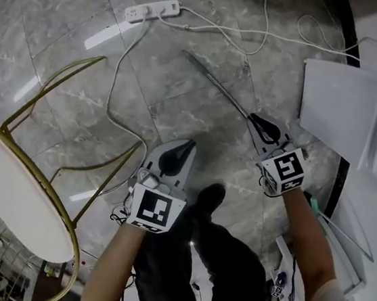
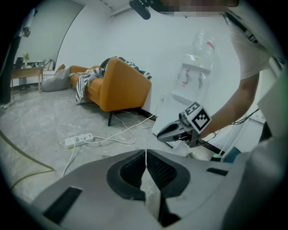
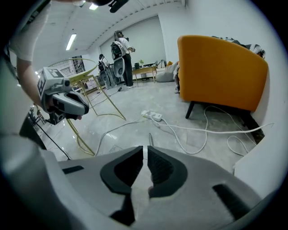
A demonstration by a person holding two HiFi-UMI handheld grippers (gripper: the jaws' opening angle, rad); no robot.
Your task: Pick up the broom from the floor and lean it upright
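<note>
Starting at the left of the head view, a round white-topped table on a thin gold wire frame point(image 1: 10, 195) is seen standing on the grey marbled floor tiles point(image 1: 79, 91). Next to it, the left gripper point(image 1: 186, 145) is held low over the floor; its jaws are pressed together at the tips and nothing is held. Farther up, a white power strip point(image 1: 152, 10) is seen with a white cable point(image 1: 116, 87) trailing from it. The broom's thin grey metal handle point(image 1: 215, 82) lies flat on the tiles and runs diagonally down to the right gripper point(image 1: 259, 123). That gripper's jaws are parted by a narrow slit; the handle is seen just ahead of them, not clamped. Large white flat panels point(image 1: 347, 106) are seen at the right edge.
</note>
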